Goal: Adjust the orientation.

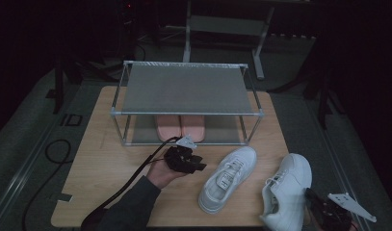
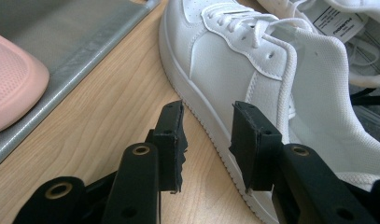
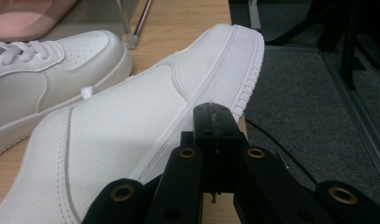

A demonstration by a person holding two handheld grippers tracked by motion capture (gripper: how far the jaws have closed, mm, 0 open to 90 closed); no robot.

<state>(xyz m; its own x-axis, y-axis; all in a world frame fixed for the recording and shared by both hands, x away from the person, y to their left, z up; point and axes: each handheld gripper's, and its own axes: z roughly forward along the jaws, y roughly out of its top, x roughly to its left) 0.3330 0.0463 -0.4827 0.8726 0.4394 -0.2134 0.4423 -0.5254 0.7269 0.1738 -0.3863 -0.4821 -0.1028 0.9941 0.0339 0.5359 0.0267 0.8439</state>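
On the wooden worktop, the left hand-held gripper sits in front of the shoe rack, whose lower shelf holds a pair of pink slippers. In the left gripper view its jaws stand apart with nothing between them, just short of the heel of the left white sneaker (laces up, toe pointing toward the rack). That sneaker lies flat near the worktop's middle. Further right, the right white sneaker rests tipped at the worktop's edge. The right hand-held gripper is beside its heel, jaws clenched together on nothing, next to the sole in the right gripper view.
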